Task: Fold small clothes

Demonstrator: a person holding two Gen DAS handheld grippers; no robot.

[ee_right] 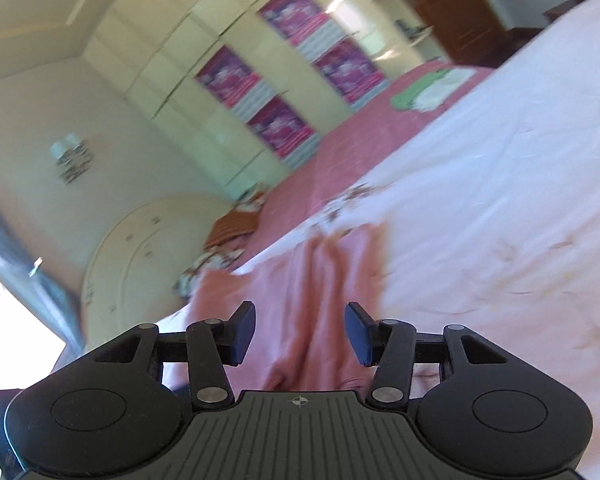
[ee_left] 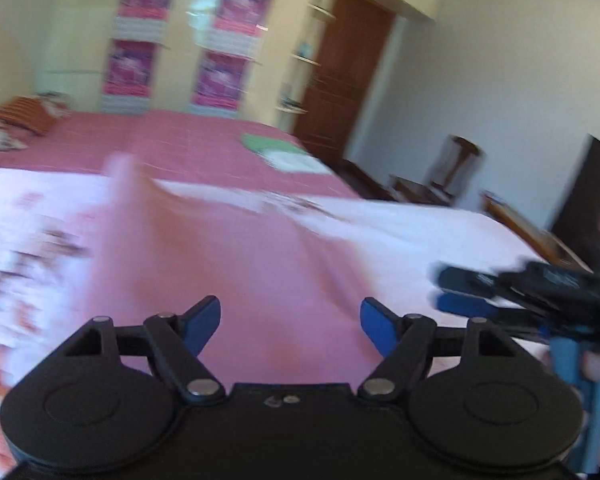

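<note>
A small pink garment [ee_left: 228,264] lies on the white floral bed sheet [ee_left: 400,220]; the view is blurred by motion. My left gripper [ee_left: 290,326] is open just above the garment's near edge, nothing between its blue fingers. My right gripper [ee_left: 452,292] shows at the right of the left wrist view, beside the garment. In the right wrist view the right gripper [ee_right: 300,332] is open over the creased pink garment [ee_right: 324,292], which lies on the white sheet [ee_right: 500,200].
A folded green and white cloth [ee_left: 284,150] lies on the pink bedspread [ee_left: 172,148] further back, also in the right wrist view [ee_right: 428,92]. Pillows [ee_left: 20,120] lie at the far left. A wardrobe [ee_left: 180,40], a brown door [ee_left: 340,80] and a chair [ee_left: 456,164] stand behind.
</note>
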